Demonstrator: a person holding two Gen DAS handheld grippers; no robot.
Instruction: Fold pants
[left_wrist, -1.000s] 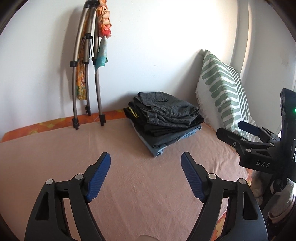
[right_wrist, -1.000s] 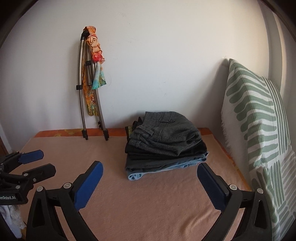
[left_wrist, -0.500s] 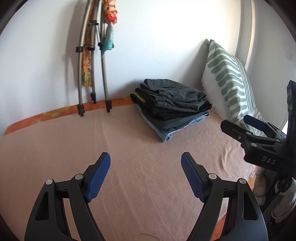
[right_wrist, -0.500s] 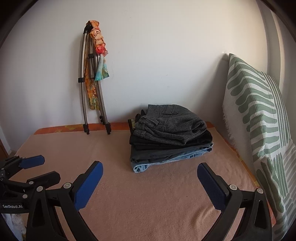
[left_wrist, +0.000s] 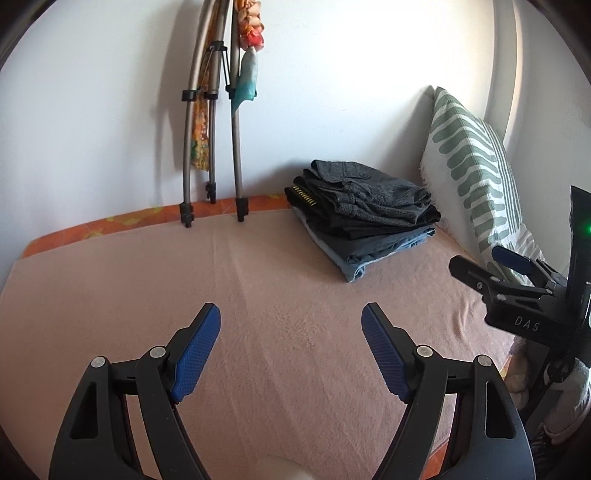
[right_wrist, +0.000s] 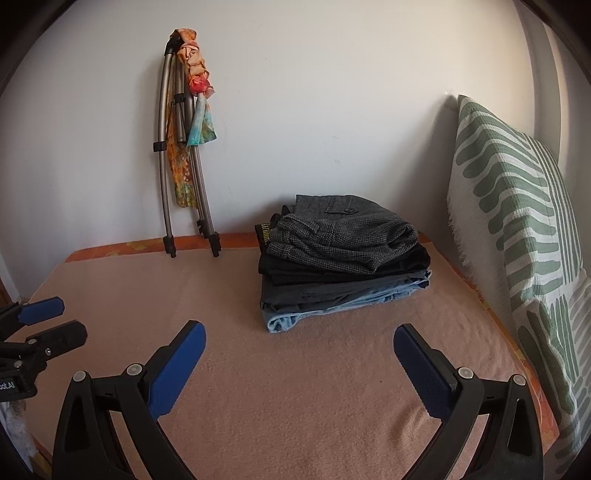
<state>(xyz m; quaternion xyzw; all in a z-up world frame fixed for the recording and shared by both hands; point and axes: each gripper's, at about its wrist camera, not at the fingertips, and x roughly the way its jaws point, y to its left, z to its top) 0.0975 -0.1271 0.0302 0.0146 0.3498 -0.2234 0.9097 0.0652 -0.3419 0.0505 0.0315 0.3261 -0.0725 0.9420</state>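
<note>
A stack of folded pants (left_wrist: 364, 214), grey checked pair on top, dark and light blue pairs below, sits at the far right of the pink blanket (left_wrist: 258, 295); it also shows in the right wrist view (right_wrist: 343, 258). My left gripper (left_wrist: 291, 325) is open and empty over the blanket's near part. My right gripper (right_wrist: 299, 341) is open and empty, in front of the stack. The right gripper also shows at the right edge of the left wrist view (left_wrist: 491, 264), and the left gripper at the left edge of the right wrist view (right_wrist: 51, 321).
A green-striped pillow (right_wrist: 517, 229) leans on the wall to the right of the stack. A folded metal frame with colourful cloth (right_wrist: 184, 155) leans on the back wall. An orange mattress edge (left_wrist: 110, 225) runs along the wall.
Both grippers have pulled back and risen a little, so the stack looks farther away. Both stay open and empty. The stack has not moved.
</note>
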